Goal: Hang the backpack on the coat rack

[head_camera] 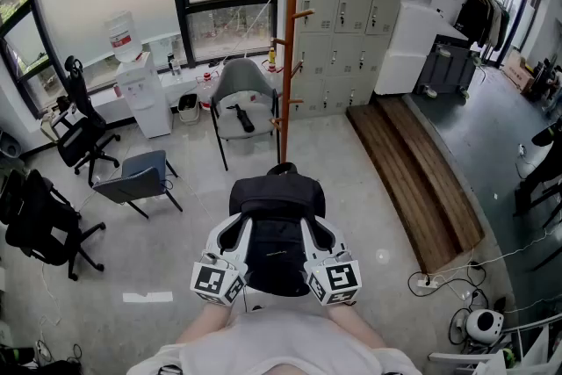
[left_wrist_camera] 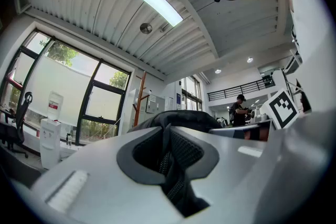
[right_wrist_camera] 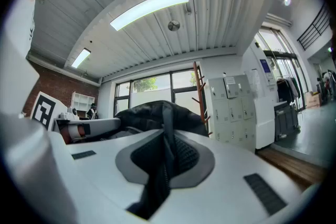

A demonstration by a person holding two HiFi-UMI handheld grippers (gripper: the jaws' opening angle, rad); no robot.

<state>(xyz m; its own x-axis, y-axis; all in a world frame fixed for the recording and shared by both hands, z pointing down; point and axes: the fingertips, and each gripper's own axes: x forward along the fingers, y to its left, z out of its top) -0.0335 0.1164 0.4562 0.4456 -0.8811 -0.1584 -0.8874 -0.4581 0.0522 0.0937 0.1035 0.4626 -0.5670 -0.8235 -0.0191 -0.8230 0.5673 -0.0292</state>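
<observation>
Backpack [head_camera: 277, 205] within left claw [head_camera: 233, 234], right claw [head_camera: 320, 234]

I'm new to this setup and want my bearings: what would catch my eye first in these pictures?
A black backpack fills the middle of the head view, gripped on each side by the left hand-held gripper and the right hand-held gripper. Beyond it stands a tall wooden coat rack, its pegs bare, beside a grey chair and in front of grey lockers.
</observation>
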